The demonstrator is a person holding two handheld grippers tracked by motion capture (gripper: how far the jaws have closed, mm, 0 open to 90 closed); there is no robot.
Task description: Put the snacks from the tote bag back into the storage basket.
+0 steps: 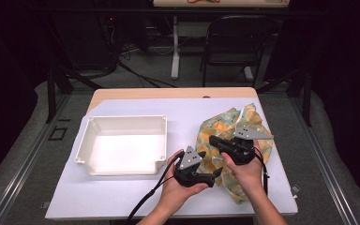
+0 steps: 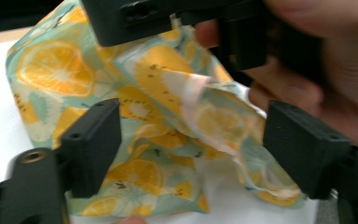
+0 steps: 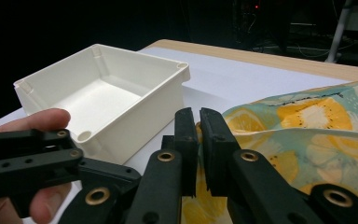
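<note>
A crumpled cloth printed with lemon slices lies on the right half of the white table cover. My right gripper points left at the cloth's near-left edge. In the right gripper view its jaws are pressed together with the cloth's edge pinched between them. Just in front of it, my left gripper points right at the same bunch. Its jaws stand wide open, with folds of the cloth ahead of and between them, not gripped. The right hand and its gripper cross the top of the left gripper view.
A white, empty rectangular tray sits left of the cloth, its corner close to the left hand; its wall shows in the right gripper view. The table's wooden far edge lies beyond. A folding chair and stands are behind the table.
</note>
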